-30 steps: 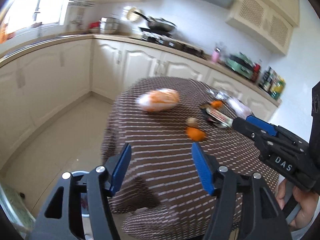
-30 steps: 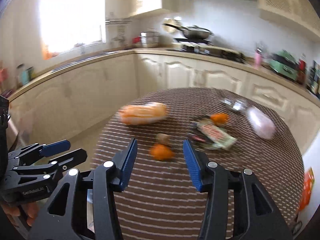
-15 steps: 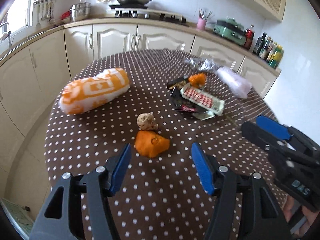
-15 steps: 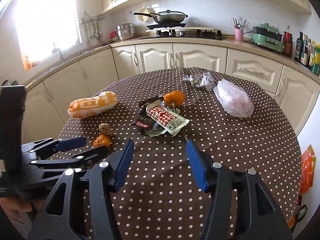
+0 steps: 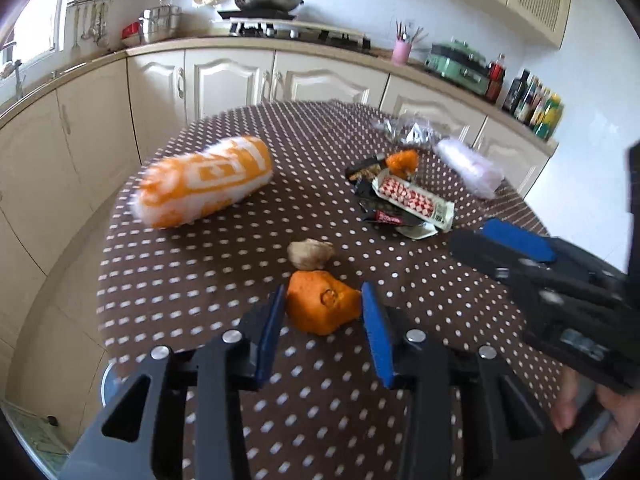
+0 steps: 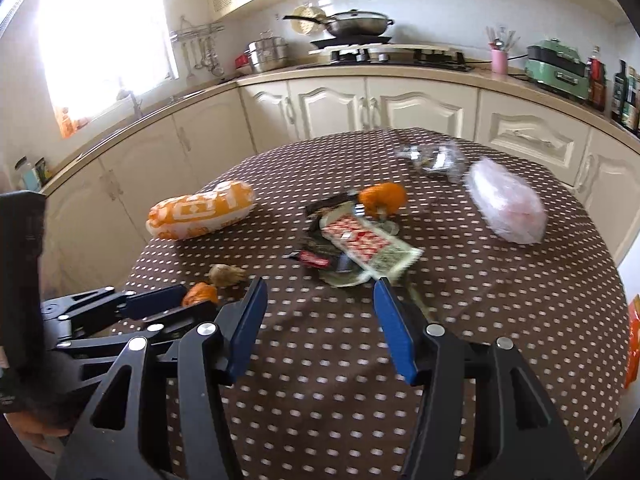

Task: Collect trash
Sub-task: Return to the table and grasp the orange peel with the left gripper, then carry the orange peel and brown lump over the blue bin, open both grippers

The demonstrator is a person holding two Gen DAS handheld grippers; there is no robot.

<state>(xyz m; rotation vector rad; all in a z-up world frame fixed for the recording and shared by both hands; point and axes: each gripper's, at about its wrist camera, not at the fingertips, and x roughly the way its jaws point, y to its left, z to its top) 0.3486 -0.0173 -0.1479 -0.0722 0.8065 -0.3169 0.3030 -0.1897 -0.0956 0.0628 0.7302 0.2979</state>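
Left tongs (image 5: pixel 323 308) have just been closing around the orange peel (image 5: pixel 322 307); it could squirt out. Right tongs (image 6: pixel 318 303) hang wide, empty.

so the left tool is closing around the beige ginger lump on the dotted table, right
Not the ginger lump. The left wrist view shows the left tool closing around the orange peel just in front of it, on the dotted table.
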